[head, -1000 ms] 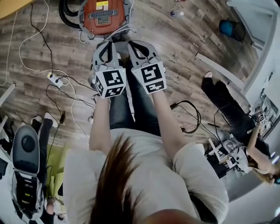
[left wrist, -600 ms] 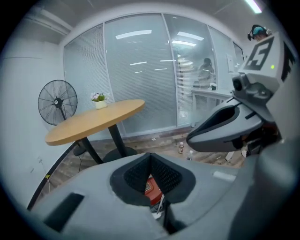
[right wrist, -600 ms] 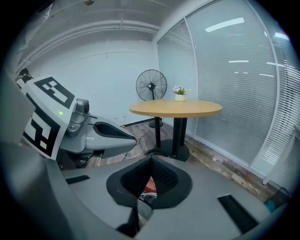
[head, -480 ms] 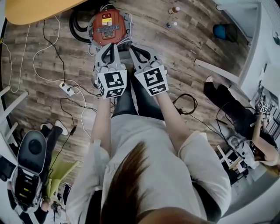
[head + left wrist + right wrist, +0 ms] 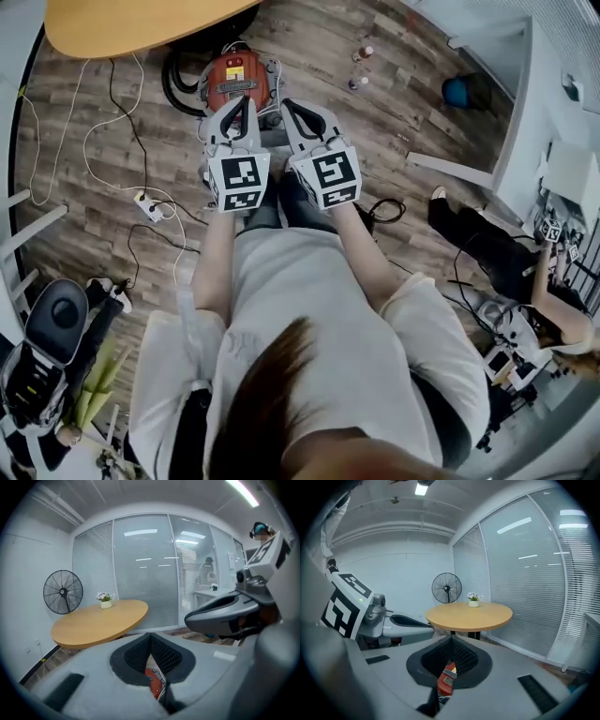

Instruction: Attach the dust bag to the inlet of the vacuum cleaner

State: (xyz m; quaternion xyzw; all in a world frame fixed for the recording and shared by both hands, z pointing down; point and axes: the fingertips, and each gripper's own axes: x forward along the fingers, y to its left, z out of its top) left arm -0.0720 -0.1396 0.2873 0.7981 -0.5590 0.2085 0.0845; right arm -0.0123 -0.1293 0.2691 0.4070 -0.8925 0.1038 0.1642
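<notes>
The red vacuum cleaner (image 5: pixel 238 80) stands on the wooden floor, just beyond both grippers. No dust bag shows in any view. My left gripper (image 5: pixel 240 103) and right gripper (image 5: pixel 292 107) are held side by side high above the floor, both shut with nothing between the jaws. A slice of the vacuum cleaner (image 5: pixel 153 682) shows below the closed left gripper (image 5: pixel 151 638) in the left gripper view. It appears the same way (image 5: pixel 447 679) under the closed right gripper (image 5: pixel 451 643) in the right gripper view.
A round wooden table (image 5: pixel 141 23) with a small flower pot (image 5: pixel 106 601) stands behind the vacuum, beside a floor fan (image 5: pixel 63 591). A black hose (image 5: pixel 180 75), a power strip (image 5: pixel 150 206) and cables lie on the floor. Another person (image 5: pixel 487 248) sits at right.
Both grippers have risen together, still shut. The head view has lifted too: the floor and vacuum cleaner look smaller and farther, and the round table has come into view.
</notes>
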